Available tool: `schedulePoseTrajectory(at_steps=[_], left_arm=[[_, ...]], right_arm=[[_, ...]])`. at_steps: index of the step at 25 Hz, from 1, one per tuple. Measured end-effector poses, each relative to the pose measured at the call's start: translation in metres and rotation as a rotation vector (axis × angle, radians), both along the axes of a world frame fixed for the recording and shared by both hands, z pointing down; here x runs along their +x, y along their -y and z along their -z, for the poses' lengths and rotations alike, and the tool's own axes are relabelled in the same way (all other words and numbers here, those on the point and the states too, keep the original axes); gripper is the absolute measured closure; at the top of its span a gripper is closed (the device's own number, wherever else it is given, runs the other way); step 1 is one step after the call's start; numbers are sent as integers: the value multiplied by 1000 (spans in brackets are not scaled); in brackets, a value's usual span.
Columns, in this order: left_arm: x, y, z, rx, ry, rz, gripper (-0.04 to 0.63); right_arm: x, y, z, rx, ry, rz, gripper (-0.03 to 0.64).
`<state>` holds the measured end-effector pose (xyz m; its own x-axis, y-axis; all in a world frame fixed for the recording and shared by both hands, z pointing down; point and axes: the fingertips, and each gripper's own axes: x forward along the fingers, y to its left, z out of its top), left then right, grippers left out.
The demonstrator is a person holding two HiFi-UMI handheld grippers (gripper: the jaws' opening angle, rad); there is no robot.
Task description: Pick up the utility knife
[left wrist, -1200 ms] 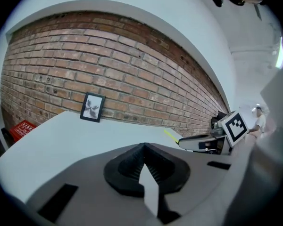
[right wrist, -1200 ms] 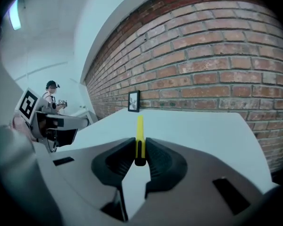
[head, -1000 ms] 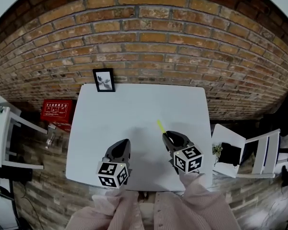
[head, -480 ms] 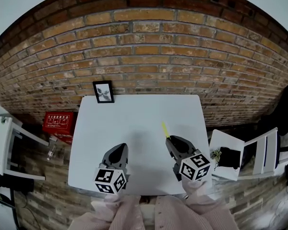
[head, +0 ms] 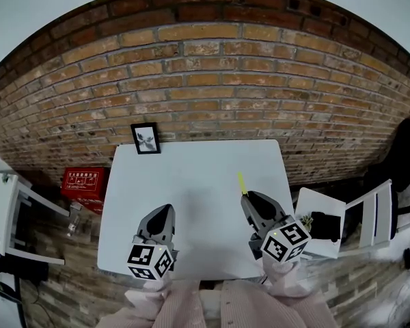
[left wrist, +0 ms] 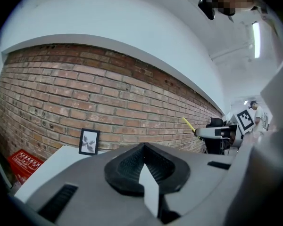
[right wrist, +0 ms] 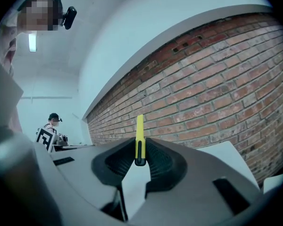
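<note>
The utility knife (head: 242, 182) is slim and yellow. It sticks out forward from my right gripper (head: 249, 198), which is shut on its rear end above the white table (head: 191, 169). In the right gripper view the knife (right wrist: 139, 131) stands edge-on, pinched between the black pads of the gripper (right wrist: 140, 149), in front of the brick wall. My left gripper (head: 162, 212) hovers over the table's near left part; its pads meet at the tip (left wrist: 142, 147) with nothing between them. From the left gripper view the knife (left wrist: 188, 124) shows at the right.
A small black picture frame (head: 145, 138) leans at the table's far left corner against the brick wall (head: 212, 74). A red box (head: 82, 180) lies on the floor to the left. White chairs stand left (head: 7, 203) and right (head: 372, 214) of the table.
Both grippers have risen above the table, and the right one carries the yellow knife up with it. The grips look the same.
</note>
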<state>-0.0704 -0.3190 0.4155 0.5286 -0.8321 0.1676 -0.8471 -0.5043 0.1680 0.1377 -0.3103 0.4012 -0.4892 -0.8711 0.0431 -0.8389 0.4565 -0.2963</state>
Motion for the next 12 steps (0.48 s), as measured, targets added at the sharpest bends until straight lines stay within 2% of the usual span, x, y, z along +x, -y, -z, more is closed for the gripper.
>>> schedulePoseTrajectory(at_steps=[12], left_arm=[[-5, -3, 47, 124, 27, -6, 601]], right_arm=[[19, -18, 53, 158, -11, -39, 548]])
